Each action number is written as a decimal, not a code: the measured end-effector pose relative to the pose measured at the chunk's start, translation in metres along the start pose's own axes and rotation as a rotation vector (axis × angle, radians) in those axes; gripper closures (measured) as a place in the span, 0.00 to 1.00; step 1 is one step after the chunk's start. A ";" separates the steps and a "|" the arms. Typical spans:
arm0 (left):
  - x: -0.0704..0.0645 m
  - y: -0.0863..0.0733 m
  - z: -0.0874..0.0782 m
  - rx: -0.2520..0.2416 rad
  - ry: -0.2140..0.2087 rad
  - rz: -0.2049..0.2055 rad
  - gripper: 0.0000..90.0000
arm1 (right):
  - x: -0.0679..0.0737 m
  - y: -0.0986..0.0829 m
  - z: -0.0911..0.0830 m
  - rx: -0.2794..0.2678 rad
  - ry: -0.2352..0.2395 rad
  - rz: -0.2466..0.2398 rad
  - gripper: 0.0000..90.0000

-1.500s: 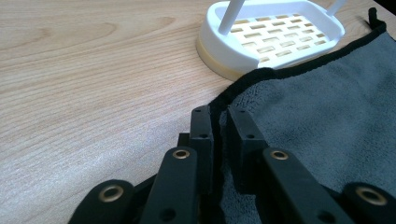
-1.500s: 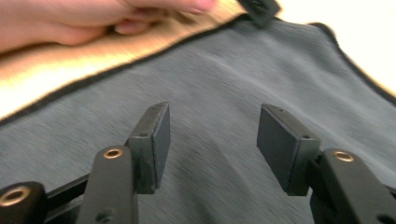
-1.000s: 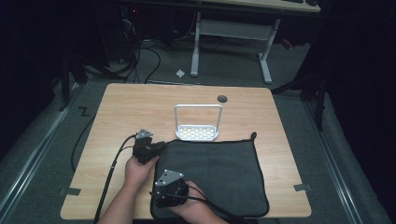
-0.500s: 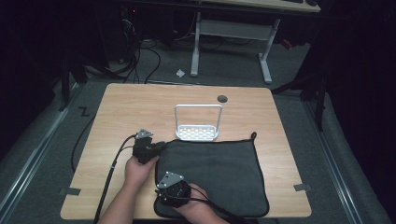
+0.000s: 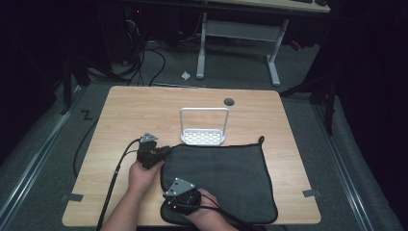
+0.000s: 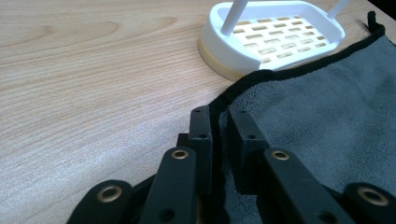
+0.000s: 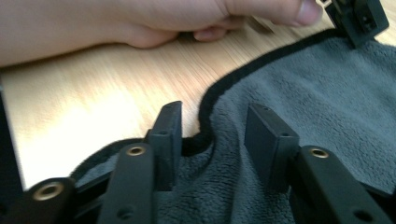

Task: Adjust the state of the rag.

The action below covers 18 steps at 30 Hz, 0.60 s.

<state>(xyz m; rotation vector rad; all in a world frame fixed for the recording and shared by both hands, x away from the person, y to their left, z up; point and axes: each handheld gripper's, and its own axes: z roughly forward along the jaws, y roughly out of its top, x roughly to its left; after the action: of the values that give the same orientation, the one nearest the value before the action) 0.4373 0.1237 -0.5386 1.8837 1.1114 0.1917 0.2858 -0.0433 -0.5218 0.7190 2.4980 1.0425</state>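
Observation:
A dark grey towel (image 5: 226,175) with a black hem lies flat on the near right part of the wooden table (image 5: 144,110). My left gripper (image 5: 161,153) is at the towel's far left corner. In the left gripper view its jaws (image 6: 219,119) are shut on the towel's black hem (image 6: 215,112). My right gripper (image 5: 174,196) sits at the towel's near left edge. In the right gripper view it (image 7: 215,119) is open, and a bulged fold of the towel (image 7: 303,93) and its hem lies between the jaws.
A white slotted dish with a hoop handle (image 5: 203,130) stands just beyond the towel's far edge, also close ahead in the left gripper view (image 6: 275,37). The person's left hand (image 7: 140,18) and the left gripper lie ahead of the right jaws. Cables trail off the table's left front.
The right gripper has shifted slightly along the towel's near left edge. The left gripper and the towel have barely moved.

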 end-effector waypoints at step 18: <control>0.000 0.000 0.000 0.003 0.000 -0.002 0.89 | 0.003 -0.002 0.011 0.030 0.046 0.024 0.89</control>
<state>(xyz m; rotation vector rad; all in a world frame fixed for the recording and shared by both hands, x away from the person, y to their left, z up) 0.4375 0.1237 -0.5388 1.8852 1.1144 0.1892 0.2877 -0.0363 -0.5309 0.7432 2.5555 1.0433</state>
